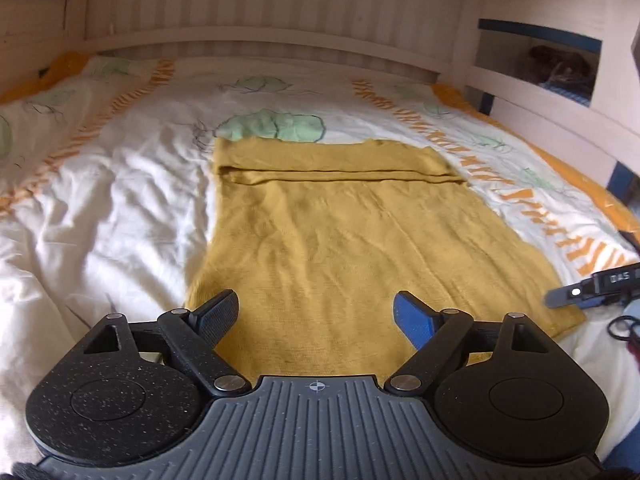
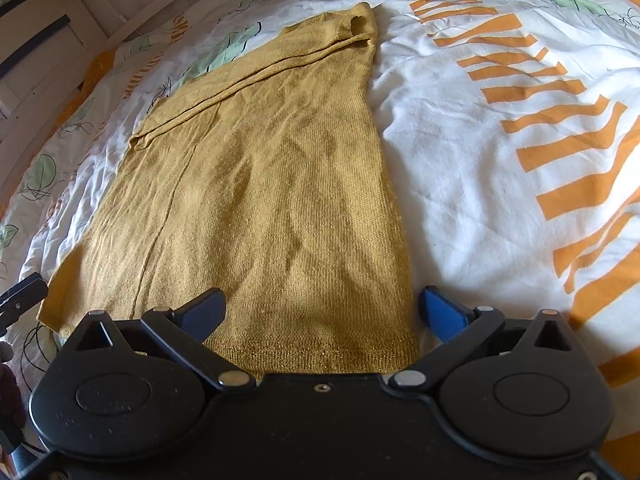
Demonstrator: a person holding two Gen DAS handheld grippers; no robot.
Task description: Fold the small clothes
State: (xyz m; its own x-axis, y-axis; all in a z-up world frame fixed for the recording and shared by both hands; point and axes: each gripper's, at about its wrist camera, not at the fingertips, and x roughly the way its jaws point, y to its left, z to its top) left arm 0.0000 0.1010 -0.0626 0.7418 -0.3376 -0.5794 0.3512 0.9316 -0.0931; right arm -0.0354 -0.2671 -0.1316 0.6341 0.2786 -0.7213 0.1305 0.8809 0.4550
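Note:
A mustard-yellow knit garment (image 1: 340, 232) lies flat on the bed, its sleeves folded across the far end into a band. It also shows in the right wrist view (image 2: 260, 184). My left gripper (image 1: 316, 314) is open and empty, hovering over the garment's near hem toward its left corner. My right gripper (image 2: 320, 308) is open and empty over the near hem at the garment's right corner. The right gripper's finger (image 1: 576, 294) also shows at the right edge of the left wrist view, by the hem corner.
The bed has a white duvet (image 1: 100, 220) with orange stripes and green leaf prints (image 2: 560, 140). A wooden headboard (image 1: 260, 40) stands at the far end. Shelves (image 1: 540, 60) line the right wall. Scissors-like loops (image 1: 622, 326) lie at the right edge.

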